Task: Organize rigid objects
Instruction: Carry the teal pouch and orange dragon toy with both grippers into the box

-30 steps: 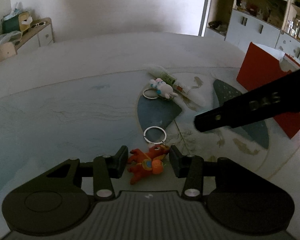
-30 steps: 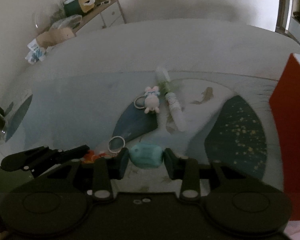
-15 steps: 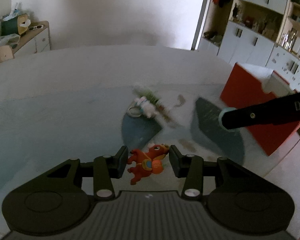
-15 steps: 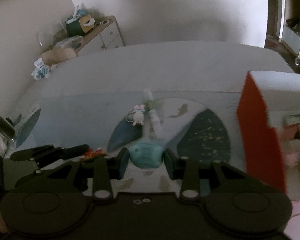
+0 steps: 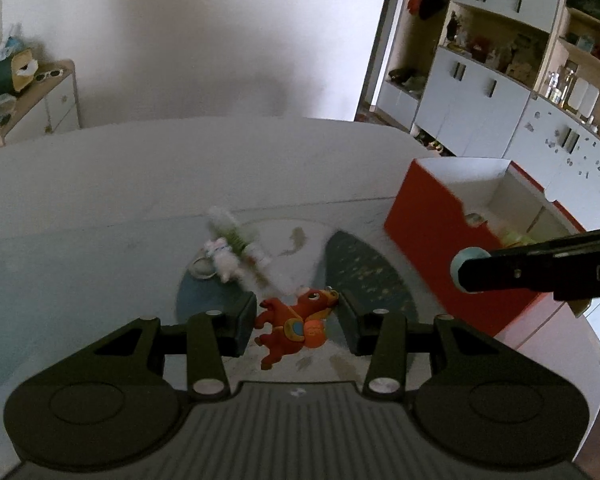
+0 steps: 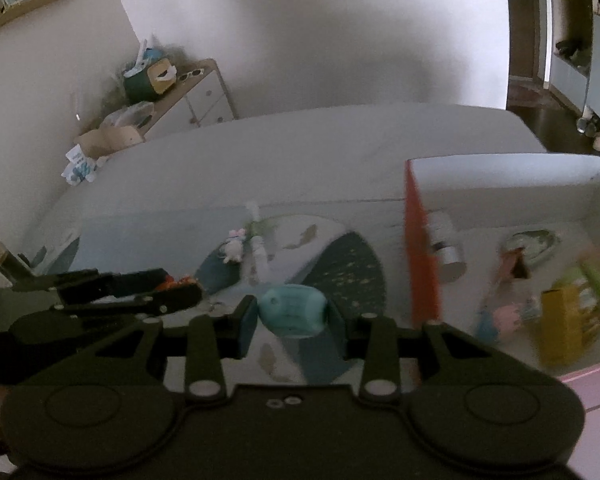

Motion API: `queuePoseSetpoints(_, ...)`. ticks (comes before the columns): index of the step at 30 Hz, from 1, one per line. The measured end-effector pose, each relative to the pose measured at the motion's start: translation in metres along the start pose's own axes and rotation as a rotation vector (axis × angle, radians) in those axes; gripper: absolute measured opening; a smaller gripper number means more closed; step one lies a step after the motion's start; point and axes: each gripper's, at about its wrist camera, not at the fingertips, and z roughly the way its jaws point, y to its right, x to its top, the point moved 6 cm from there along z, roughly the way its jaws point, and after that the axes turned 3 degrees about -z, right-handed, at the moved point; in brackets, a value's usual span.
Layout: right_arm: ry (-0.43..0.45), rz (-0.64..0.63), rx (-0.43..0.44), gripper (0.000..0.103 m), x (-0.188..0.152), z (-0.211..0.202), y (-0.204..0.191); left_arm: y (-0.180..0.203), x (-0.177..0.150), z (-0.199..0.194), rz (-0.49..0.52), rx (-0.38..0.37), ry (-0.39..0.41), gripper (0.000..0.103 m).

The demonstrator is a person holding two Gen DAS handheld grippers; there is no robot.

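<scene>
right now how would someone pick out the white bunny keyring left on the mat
Find the tall red open-topped box, then look left across the pale fish-patterned mat. The small white bunny keyring lies there against a green-and-white tube; only it has a metal ring.

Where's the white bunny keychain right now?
White bunny keychain lies on the mat beside the tube, left of the red box.

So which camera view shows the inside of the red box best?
The right wrist view: it looks over the red box wall onto the items lying inside, though they are blurred. The left wrist view shows mostly the box's red outer side and white inner walls, with few contents visible.
</scene>
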Motion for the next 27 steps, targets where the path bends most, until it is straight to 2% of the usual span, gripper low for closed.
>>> queuePoseSetpoints(9, 0.037, 0.011, -0.008, 0.037, 0.001, -0.025, 0.05, 0.047, 0.023, 0.002, 0.019, 0.01, 0.018, 0.044)
queuePoseSetpoints(27, 0.053, 0.08, -0.052, 0.037, -0.014, -0.067, 0.167, 0.166, 0.07, 0.032, 0.063, -0.072, 0.034, 0.044)
